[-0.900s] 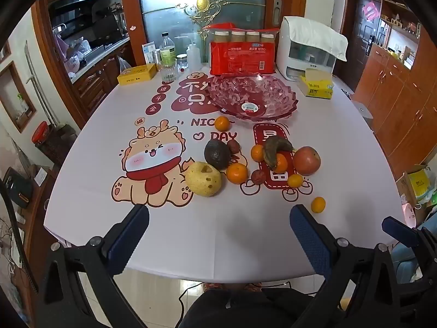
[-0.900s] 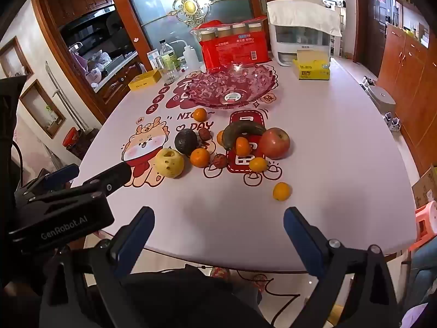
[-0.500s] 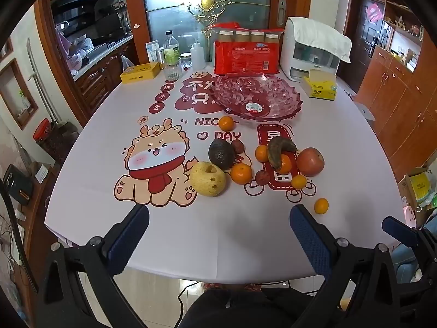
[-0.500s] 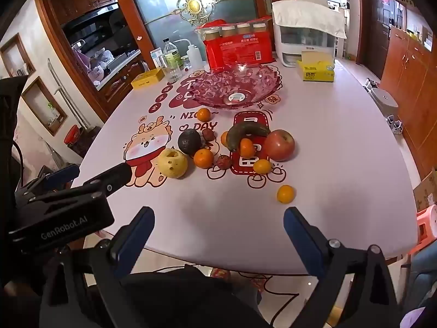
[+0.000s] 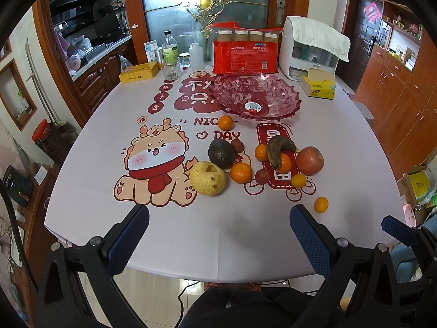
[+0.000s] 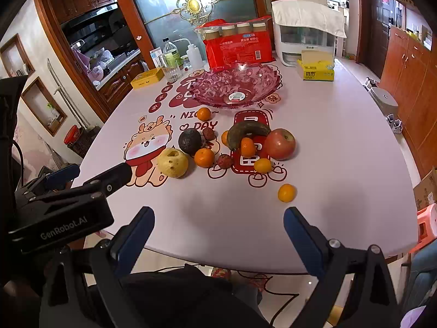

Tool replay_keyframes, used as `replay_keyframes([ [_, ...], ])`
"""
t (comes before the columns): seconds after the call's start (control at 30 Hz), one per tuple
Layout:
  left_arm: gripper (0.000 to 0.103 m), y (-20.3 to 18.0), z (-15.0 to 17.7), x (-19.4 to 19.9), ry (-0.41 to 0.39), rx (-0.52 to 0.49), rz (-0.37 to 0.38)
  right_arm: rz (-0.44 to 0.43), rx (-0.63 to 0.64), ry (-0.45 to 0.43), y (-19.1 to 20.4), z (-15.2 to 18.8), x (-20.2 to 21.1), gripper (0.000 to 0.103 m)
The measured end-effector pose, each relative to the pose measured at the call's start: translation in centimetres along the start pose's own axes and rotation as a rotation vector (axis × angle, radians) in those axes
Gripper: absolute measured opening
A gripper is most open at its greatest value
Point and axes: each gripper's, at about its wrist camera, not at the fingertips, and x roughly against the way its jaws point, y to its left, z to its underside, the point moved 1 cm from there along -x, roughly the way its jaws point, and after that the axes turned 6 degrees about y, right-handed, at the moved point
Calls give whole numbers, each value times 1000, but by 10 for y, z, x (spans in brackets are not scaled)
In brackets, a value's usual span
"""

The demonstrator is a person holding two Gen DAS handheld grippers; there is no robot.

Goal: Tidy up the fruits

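Loose fruit lies mid-table: a yellow pear [image 5: 207, 178], a dark avocado [image 5: 220, 153], a red apple [image 5: 310, 160], a browned banana [image 5: 277, 149], several small oranges and two lychees. One small orange [image 5: 321, 204] sits apart near the front. An empty pink glass bowl [image 5: 255, 95] stands behind them. My left gripper [image 5: 218, 232] hovers open over the table's near edge, nothing between its fingers. My right gripper [image 6: 218, 231] is open too, short of the lone orange [image 6: 286, 192]. The pear [image 6: 173, 162] and apple [image 6: 280, 144] show in the right wrist view, as does the bowl [image 6: 237, 84].
At the back stand a red pack of jars [image 5: 245, 52], a white appliance [image 5: 311, 47], a yellow tissue box [image 5: 319, 86], bottles [image 5: 170, 52] and a yellow tin [image 5: 139, 72]. Wooden cabinets [image 5: 404, 101] flank the right. The left gripper's body [image 6: 62, 207] sits beside my right one.
Both grippers have moved slightly forward toward the table, so the fruit sits a little lower and nearer in each view. Both stayed open.
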Motion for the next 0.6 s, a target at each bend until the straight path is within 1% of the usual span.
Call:
replay_keyframes([
  [0.6,102,5,5,-1,5,1,13,-4,7,-1,2,4,4,96],
])
